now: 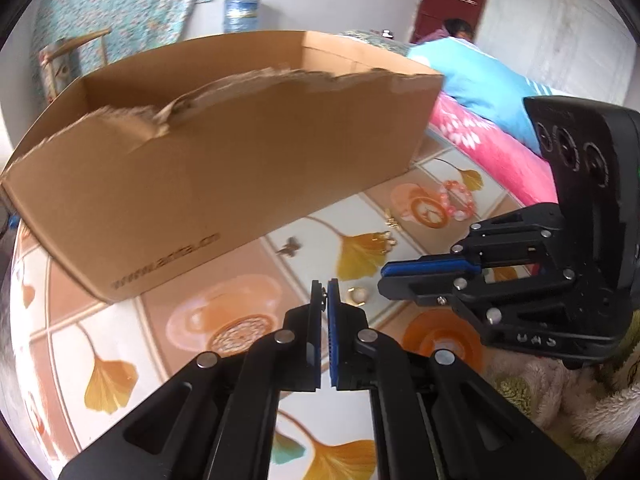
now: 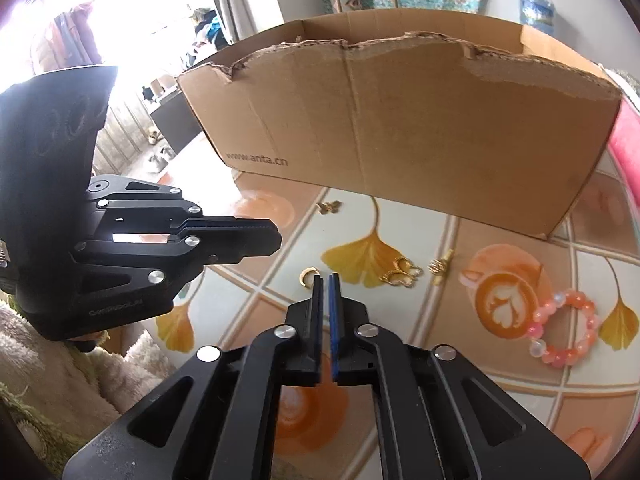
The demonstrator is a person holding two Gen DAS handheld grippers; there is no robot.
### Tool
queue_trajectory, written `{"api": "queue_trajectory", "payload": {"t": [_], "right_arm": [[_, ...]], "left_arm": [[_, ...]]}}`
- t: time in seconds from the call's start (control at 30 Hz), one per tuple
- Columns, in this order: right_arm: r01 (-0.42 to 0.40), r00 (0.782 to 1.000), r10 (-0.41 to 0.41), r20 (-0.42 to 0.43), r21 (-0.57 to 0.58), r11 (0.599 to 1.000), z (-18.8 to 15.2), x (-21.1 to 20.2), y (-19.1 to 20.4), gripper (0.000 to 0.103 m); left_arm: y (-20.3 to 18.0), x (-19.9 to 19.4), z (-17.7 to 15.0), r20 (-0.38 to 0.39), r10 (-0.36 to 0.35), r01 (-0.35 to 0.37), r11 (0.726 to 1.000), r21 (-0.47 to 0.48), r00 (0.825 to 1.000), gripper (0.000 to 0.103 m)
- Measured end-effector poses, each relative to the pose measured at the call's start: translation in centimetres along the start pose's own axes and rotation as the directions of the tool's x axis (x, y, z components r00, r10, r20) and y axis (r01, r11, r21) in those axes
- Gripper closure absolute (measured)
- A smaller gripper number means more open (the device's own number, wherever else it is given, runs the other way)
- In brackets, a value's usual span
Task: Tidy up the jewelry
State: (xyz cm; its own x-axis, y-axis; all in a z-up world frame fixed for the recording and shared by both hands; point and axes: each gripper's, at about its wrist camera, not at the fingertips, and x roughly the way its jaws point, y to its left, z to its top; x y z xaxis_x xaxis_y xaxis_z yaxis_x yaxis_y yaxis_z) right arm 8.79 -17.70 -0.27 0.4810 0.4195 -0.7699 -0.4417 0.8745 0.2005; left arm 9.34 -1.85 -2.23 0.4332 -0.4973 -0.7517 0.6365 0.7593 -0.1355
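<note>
Left hand-held gripper and right hand-held gripper: both closed, holding nothing. Bead bracelet, gold earrings and ring lie on bench near cardboard box.

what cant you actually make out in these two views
- Inside of the cardboard box: hidden by its own front wall in both views.
- Small gold pieces: too small in both views to tell their type.
- Pink bead bracelet: blurred in the left wrist view, clear in the right wrist view.
- Left gripper and right gripper: fingers nearly together; anything pinched is not visible.
</note>
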Motion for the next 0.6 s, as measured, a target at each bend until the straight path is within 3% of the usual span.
{"api": "queue_trajectory", "payload": {"t": [0.07, 0.23, 0.3, 0.43, 0.6], "right_arm": [[0.016, 1.000, -0.016, -0.001, -0.034, 0.999, 0.3, 0.4, 0.6, 0.077], [0.035, 0.999, -0.036, -0.008, -0.092, 0.995, 0.5, 1.3, 1.6, 0.075], [0.054, 0.998, -0.055, -0.005, -0.117, 0.992, 0.6, 1.7, 1.9, 0.076], [0.093, 0.995, -0.096, -0.010, -0.171, 0.981, 0.3, 1.8, 2.6, 0.094], [0.100, 0.995, -0.103, -0.007, -0.179, 0.979, 0.1, 1.5, 2.9, 0.095]], "left_arm": [[0.3, 0.0, -0.2, -0.004, 0.006, -0.006, 1.000, -0.015, 1.000, 0.101], [0.7, -0.2, -0.4, -0.001, 0.019, -0.019, 0.999, -0.030, 1.000, 0.101], [0.7, -0.2, -0.5, 0.001, 0.021, -0.021, 0.999, -0.031, 1.000, 0.101], [0.6, -0.2, -0.6, 0.000, 0.025, -0.025, 0.999, -0.026, 1.000, 0.101], [0.7, -0.1, -0.7, -0.001, 0.029, -0.029, 0.999, -0.027, 1.000, 0.101]]}}
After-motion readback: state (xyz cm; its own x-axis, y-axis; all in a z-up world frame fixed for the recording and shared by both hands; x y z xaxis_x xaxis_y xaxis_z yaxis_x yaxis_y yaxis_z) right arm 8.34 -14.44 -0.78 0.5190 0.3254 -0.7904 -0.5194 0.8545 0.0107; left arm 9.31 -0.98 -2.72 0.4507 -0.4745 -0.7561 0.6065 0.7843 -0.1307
